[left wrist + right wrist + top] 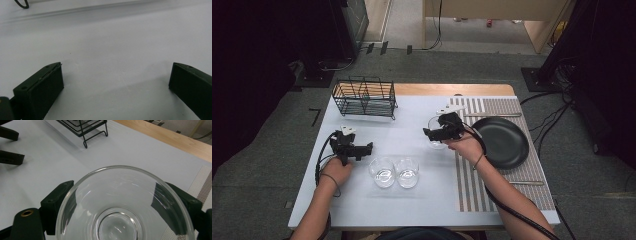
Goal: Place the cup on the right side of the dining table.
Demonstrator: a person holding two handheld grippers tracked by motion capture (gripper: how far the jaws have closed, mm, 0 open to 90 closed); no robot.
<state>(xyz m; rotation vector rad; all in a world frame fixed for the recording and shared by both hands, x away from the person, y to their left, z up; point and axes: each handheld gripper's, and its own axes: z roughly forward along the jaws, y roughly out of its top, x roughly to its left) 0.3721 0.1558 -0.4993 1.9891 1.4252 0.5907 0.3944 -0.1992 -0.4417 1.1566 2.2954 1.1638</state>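
My right gripper (429,134) is shut on a clear glass cup (436,139) near the left edge of the striped placemat (469,185). In the right gripper view the cup (125,205) opens toward the camera, and a black jaw stands against its wall on each side of my right gripper (115,195). Two more clear glass cups (382,172) (407,172) stand side by side on the white table (412,205). Just left of them my left gripper (368,147) is open. Its jaws stand wide apart over bare table in the left gripper view (116,75).
A black wire rack (364,96) stands at the back left of the table. On the placemat lies a black plate (504,141), with a piece of cutlery beyond it (492,115) and another in front of it (527,183). Cables trail from both grippers.
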